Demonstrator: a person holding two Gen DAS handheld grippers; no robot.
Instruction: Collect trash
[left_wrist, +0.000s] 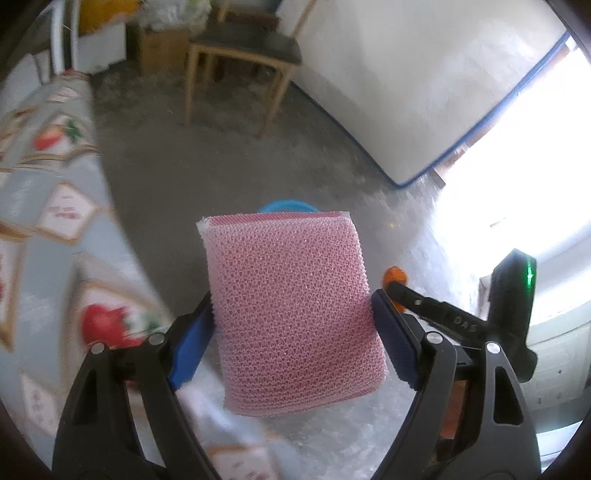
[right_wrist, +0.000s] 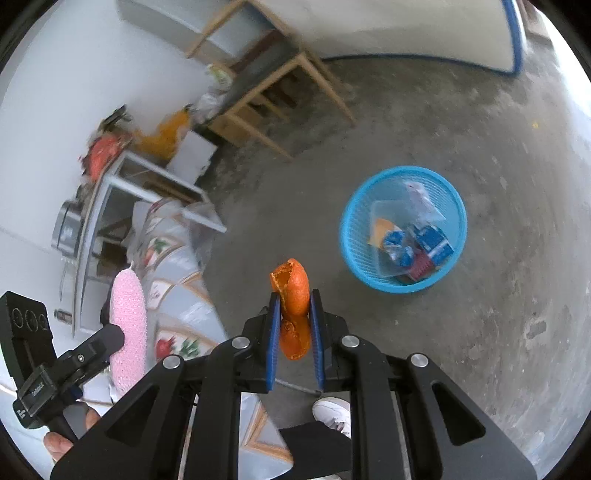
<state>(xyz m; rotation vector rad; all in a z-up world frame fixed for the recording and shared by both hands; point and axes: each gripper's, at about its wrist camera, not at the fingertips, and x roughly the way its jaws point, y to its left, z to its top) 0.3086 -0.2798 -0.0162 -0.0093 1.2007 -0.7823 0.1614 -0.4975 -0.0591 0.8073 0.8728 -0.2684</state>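
Observation:
My left gripper (left_wrist: 291, 314) is shut on a pink mesh sponge (left_wrist: 291, 310) and holds it in the air; the sponge also shows edge-on in the right wrist view (right_wrist: 129, 325). My right gripper (right_wrist: 293, 314) is shut on an orange peel (right_wrist: 293, 295), held above the floor; the peel's tip shows in the left wrist view (left_wrist: 393, 275). A blue mesh basket (right_wrist: 354, 236) stands on the concrete floor ahead and to the right of the peel, holding wrappers and blue cartons. In the left wrist view only its rim (left_wrist: 288, 205) peeks over the sponge.
A table with a fruit-patterned cloth (left_wrist: 48, 206) lies to the left. A wooden chair (left_wrist: 240, 55) stands at the back. A white mattress with blue trim (left_wrist: 406, 92) leans on the right. A glass cabinet (right_wrist: 122, 199) and clutter line the left wall. My shoe (right_wrist: 332, 411) is below.

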